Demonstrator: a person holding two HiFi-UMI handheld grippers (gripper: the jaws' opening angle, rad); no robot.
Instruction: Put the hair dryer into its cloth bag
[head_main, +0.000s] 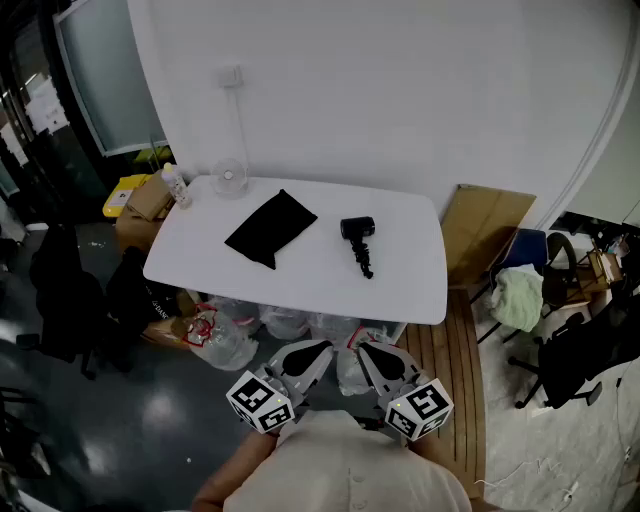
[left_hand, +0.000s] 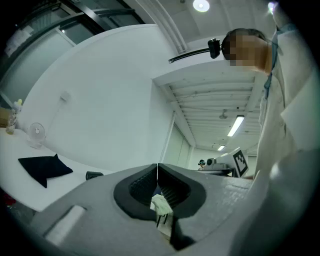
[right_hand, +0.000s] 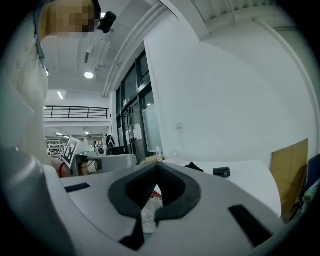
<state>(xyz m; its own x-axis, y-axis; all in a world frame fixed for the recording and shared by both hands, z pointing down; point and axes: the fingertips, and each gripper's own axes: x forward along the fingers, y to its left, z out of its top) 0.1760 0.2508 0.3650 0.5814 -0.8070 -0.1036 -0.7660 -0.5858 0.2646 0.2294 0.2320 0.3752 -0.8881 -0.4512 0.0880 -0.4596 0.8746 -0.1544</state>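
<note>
Standby: my left gripper (head_main: 320, 350) and right gripper (head_main: 366, 351) pinched shut, empty, task unstarted; black plastic hair dryer (head_main: 358, 236) at 1 o'clock, flat black cloth bag (head_main: 271, 228) at 11.

A: What stands ahead of the left gripper (head_main: 318, 350) and the right gripper (head_main: 368, 352)?
B: A white table (head_main: 400, 275). Behind it a big white wall (head_main: 400, 100) bends round.
A: What about the floor?
B: The dark floor (head_main: 150, 420) left of the left gripper is shiny. Right of the right gripper there are wood boards (head_main: 462, 380) and a black chair (head_main: 575, 365).
A: What else?
B: A cardboard sheet (head_main: 490, 230) leans on the wall, ahead and to the right. A glass pane (head_main: 100, 90) stands far ahead on the left. Above, a round lamp (left_hand: 201, 5) shines on the ceiling.
</note>
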